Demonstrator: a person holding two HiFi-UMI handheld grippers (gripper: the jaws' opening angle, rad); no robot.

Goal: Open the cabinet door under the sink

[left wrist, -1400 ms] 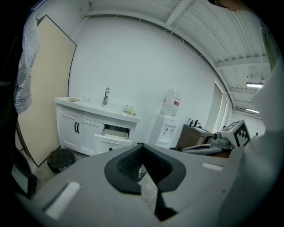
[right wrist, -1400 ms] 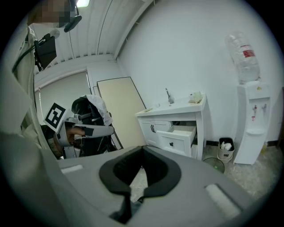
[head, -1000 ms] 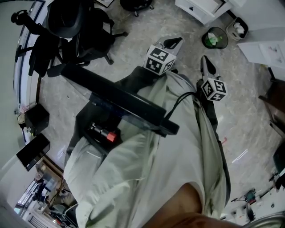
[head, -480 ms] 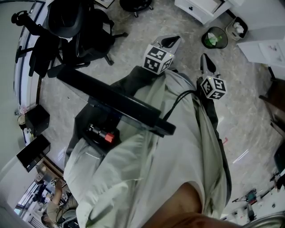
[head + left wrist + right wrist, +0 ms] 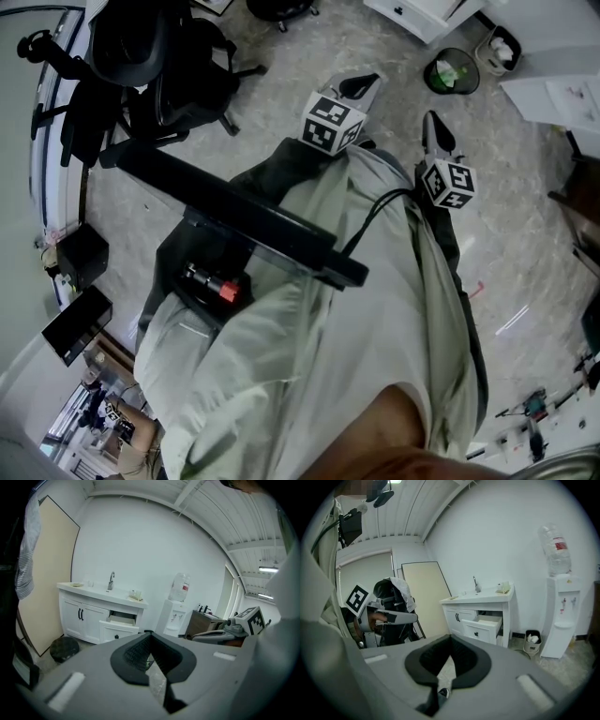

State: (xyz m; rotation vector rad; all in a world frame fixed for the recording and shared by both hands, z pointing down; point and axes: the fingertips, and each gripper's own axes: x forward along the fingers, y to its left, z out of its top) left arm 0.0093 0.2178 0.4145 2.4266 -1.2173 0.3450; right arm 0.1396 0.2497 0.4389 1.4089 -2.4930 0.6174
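The white sink cabinet (image 5: 93, 618) stands across the room against the wall, a faucet (image 5: 111, 580) on top. Its two doors (image 5: 78, 616) with black handles look closed, and a drawer (image 5: 123, 618) beside them is pulled out. The right gripper view shows the same cabinet (image 5: 474, 616) with its closed doors (image 5: 456, 618). My left gripper (image 5: 150, 633) and right gripper (image 5: 450, 637) are both shut and hold nothing. Both point toward the cabinet from far off. In the head view the left gripper (image 5: 364, 84) and right gripper (image 5: 433, 127) hang side by side over the floor.
A water dispenser (image 5: 561, 616) stands right of the cabinet, with a small bin (image 5: 532, 642) between them. A dark round bin (image 5: 64, 648) and a beige board (image 5: 44, 583) sit left of it. An office chair (image 5: 164, 66) draped in black stands at my left.
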